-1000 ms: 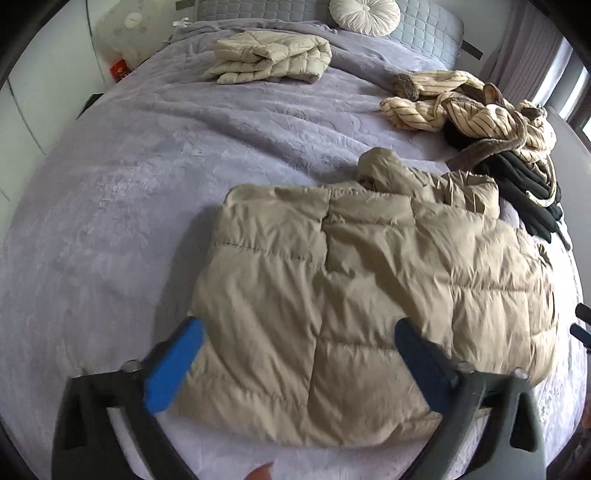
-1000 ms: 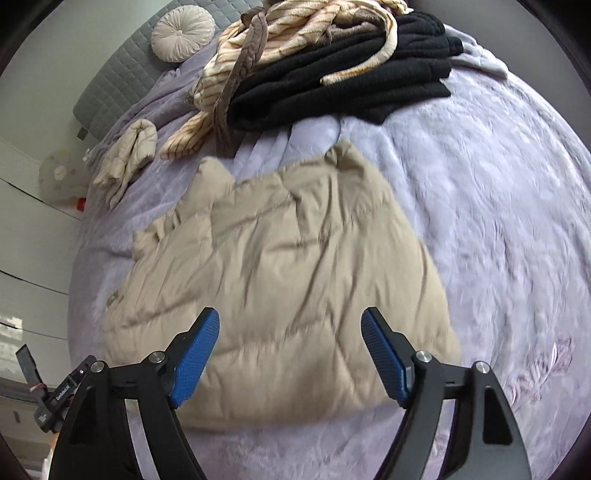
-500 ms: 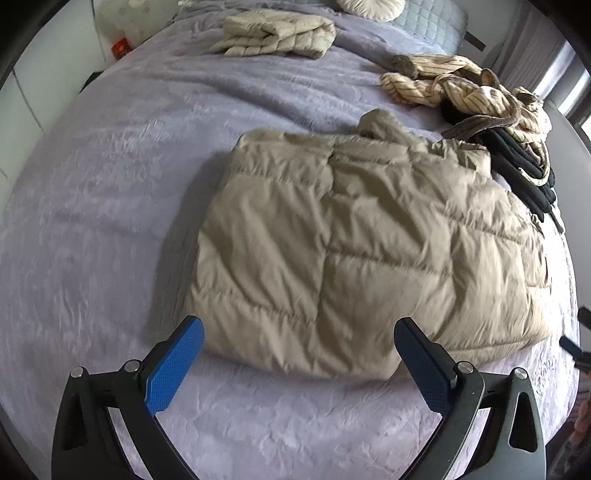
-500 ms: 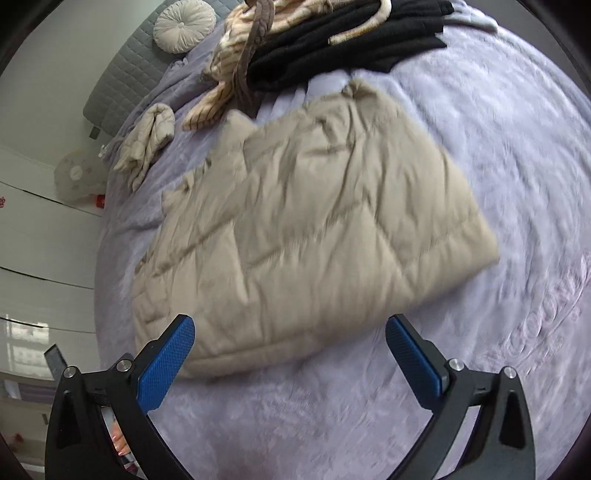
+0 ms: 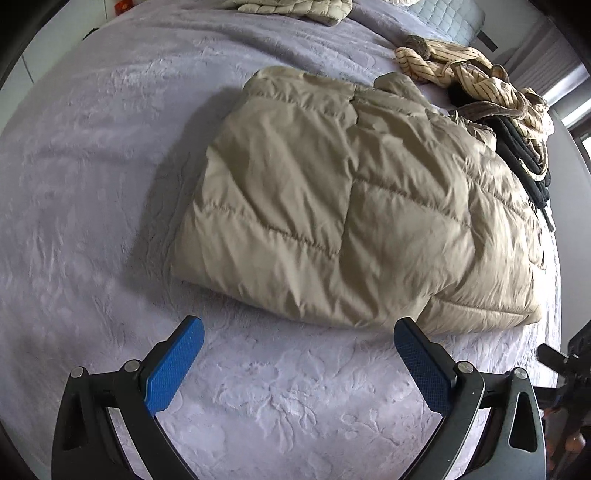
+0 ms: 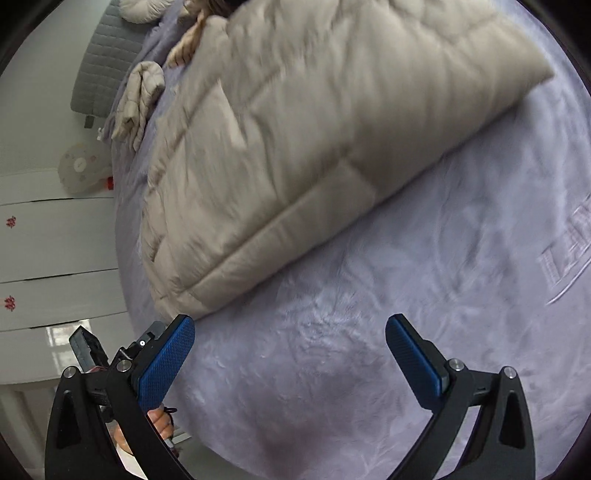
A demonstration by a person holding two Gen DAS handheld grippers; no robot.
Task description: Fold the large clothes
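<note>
A beige quilted puffer jacket [image 5: 354, 199] lies folded on the lilac bedspread [image 5: 92, 184]. My left gripper [image 5: 299, 363] is open just short of the jacket's near edge, nothing between its blue pads. In the right wrist view the same jacket [image 6: 325, 122] fills the upper part, its hem corner close to the left finger. My right gripper [image 6: 290, 360] stands wide open over bare bedspread [image 6: 406, 258], holding nothing. The other gripper [image 6: 92, 349] and a hand [image 6: 160, 419] show at the lower left.
A second folded beige jacket [image 5: 295, 7] lies at the far end of the bed. A heap of striped cream and black clothes [image 5: 491, 107] sits at the far right. White wardrobe doors [image 6: 48, 240] stand beyond the bed's left edge. Grey headboard [image 6: 107, 55] at the back.
Both grippers have pulled back off the jacket toward the near edge of the bed and tipped downward. The right gripper's jaws opened wider. The jacket stays folded where it lay.
</note>
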